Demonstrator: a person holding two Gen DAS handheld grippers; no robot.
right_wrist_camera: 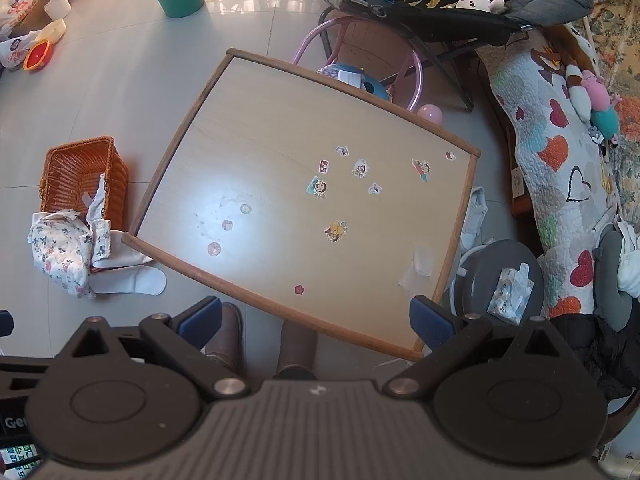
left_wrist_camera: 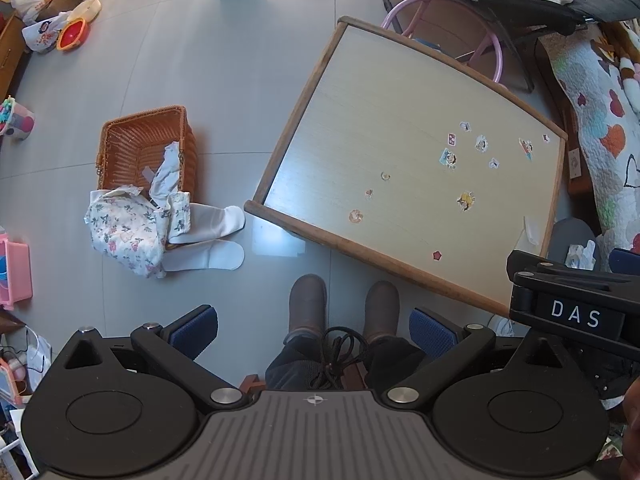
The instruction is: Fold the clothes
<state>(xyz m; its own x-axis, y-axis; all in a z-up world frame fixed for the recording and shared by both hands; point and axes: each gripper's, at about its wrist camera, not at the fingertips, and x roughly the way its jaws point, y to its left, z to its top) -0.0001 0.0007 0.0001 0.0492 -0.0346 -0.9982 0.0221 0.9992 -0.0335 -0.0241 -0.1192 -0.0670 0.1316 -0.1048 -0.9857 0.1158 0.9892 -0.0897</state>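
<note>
- Left gripper (left_wrist_camera: 314,330): ribbed blue pads spread wide, empty.
- Right gripper (right_wrist_camera: 316,320): likewise.
- Floral garment (left_wrist_camera: 124,232), crumpled, spilling from woven wicker basket (left_wrist_camera: 132,140).
- Wood-rimmed table (right_wrist_camera: 180,168), stickered.

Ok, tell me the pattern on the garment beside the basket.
White with small flowers; left wrist view shows it best.

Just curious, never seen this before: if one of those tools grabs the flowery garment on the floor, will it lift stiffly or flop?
The flowery garment would probably flop: it lies crumpled, with folds, against the basket. It looks thin, so likely light. The white tights lie partly under it and might drag along.
</note>
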